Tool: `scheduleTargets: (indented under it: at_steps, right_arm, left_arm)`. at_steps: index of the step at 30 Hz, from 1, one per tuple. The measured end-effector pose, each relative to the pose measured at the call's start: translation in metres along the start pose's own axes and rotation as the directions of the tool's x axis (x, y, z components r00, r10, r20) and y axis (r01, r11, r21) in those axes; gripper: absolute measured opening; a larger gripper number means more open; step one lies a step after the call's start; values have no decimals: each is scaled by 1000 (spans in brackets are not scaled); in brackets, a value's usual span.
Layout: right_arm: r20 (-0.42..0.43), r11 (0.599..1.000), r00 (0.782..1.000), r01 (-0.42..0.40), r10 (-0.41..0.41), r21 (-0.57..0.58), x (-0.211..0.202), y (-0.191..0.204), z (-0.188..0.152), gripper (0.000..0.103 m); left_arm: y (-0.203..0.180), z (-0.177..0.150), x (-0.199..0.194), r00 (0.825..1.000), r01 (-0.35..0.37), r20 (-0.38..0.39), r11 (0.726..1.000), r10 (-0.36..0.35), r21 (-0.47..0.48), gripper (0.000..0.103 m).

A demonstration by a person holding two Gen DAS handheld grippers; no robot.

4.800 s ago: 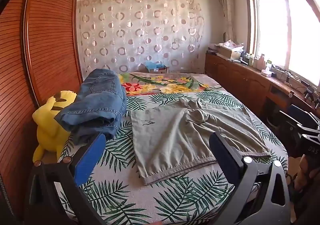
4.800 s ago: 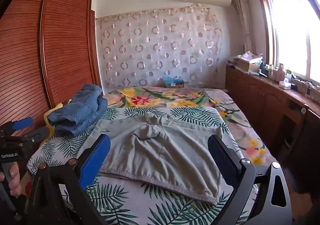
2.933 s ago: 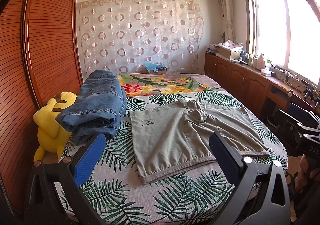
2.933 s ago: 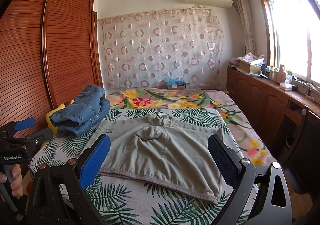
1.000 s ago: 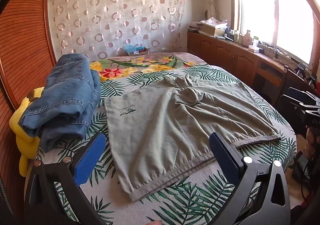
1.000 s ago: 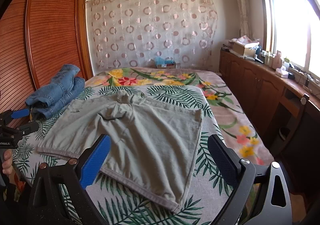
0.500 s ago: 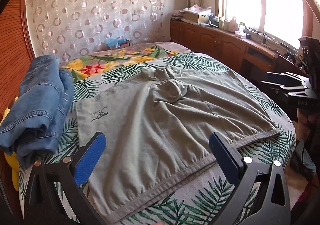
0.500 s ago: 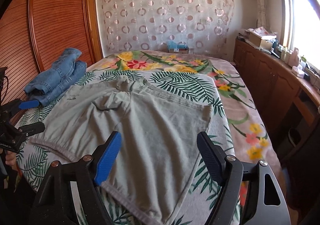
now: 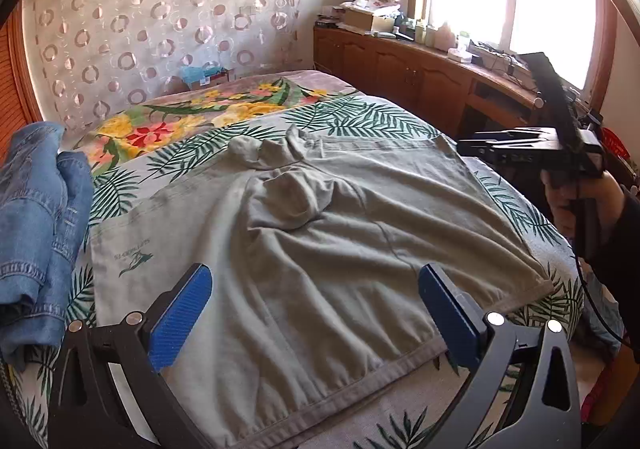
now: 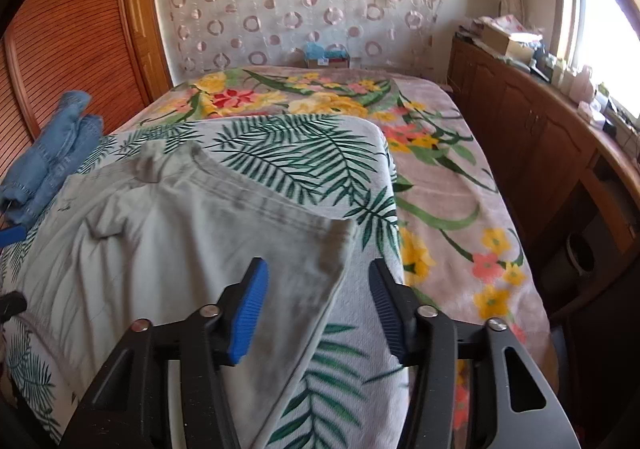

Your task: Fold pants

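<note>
1. One bed under a palm-leaf sheet, floral blanket behind; circle-print curtain, wooden cabinets.
2. Grey pants spread flat across it, folded jeans beside.
3. Left gripper wide open above the hem.
4. Right gripper closing, not yet pinching the pants' corner.
5. Moved nearer than a second ago.

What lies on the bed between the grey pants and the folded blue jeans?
Nothing lies there: only a bare strip of the palm-leaf bedcover separates the grey pants from the folded jeans. The left wrist view shows it best.
</note>
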State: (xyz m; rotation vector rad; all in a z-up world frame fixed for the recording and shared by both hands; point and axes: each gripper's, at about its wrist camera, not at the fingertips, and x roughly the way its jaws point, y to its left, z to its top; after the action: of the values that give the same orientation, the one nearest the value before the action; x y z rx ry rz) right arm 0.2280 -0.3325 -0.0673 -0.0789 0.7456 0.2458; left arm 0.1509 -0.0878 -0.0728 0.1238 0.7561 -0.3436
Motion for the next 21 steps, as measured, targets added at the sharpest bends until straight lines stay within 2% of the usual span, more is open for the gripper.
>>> scheduleTargets:
  at_steps: [8, 12, 20, 21]
  right_arm:
    - [-69, 995, 996, -42, 49, 89, 21, -16, 20, 26]
    - [-78, 996, 995, -47, 53, 82, 15, -19, 22, 7]
    - [-35, 994, 997, 66, -63, 88, 4, -21, 20, 4]
    - [-42, 993, 998, 61, -57, 99, 4, -20, 19, 4]
  left_arm:
    - [-6, 1, 6, 1000, 6, -15, 1000, -6, 12, 103]
    - [-3, -3, 8, 1000, 3, -24, 1000, -3, 5, 103]
    - [4, -9, 13, 999, -4, -40, 1000, 4, -10, 103]
    - [4, -10, 13, 999, -5, -41, 1000, 4, -11, 103]
